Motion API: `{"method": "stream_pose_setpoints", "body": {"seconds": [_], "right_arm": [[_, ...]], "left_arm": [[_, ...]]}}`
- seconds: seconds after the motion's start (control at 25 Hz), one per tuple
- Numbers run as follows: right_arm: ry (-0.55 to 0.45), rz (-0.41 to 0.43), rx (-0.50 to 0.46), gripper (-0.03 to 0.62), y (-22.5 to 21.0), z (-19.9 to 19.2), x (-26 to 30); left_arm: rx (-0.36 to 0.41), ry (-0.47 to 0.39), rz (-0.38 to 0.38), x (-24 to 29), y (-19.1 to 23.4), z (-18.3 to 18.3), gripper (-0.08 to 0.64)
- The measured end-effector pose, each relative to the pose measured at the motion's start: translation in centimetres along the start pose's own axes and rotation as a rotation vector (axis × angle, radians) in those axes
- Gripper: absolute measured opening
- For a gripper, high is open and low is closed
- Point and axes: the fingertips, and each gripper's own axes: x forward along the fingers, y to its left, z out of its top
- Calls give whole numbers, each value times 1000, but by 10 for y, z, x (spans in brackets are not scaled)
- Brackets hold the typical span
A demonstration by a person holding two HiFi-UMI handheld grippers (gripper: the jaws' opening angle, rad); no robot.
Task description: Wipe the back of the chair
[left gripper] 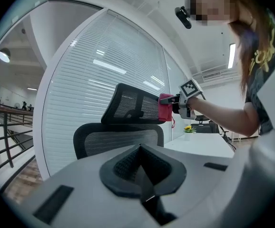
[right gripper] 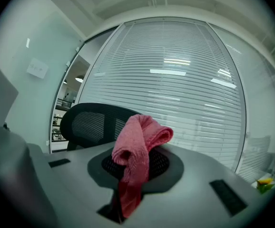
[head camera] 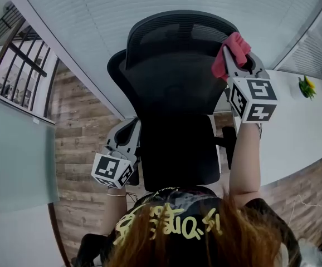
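Item 1, railing (head camera: 22,57): dark bars, well off to the left of my left tongs (head camera: 128,133)
Item 2, plank floor (head camera: 83,115): brown wood pattern, below and to the left of those tongs
Item 3, left tongs: held low, just beside the left edge of the chair (head camera: 175,110); jaws closed together, nothing between them
Item 4, chair: black mesh, its back between my two tongs, headrest (head camera: 175,38) on top
Item 5, right tongs (head camera: 240,60): raised at the headrest's right end, jaws clamped on a pink cloth (head camera: 230,49)
Item 6, pink cloth: bunched, folded over my jaw tips, lying against the headrest's right edge
Item 7, white table (head camera: 306,132): right of my right tongs
Item 8, small plant (head camera: 307,87): yellow flower, on that table
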Motion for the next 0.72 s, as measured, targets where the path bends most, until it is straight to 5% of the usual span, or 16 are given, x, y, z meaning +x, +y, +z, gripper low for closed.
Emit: {"method": "stream_pose_setpoints", "body": {"seconds": [0.72], "right_arm": [[-28,49,-39,61,67,49,49]], "left_arm": [[-23,-12,6,-24,62,-1,-5]]}}
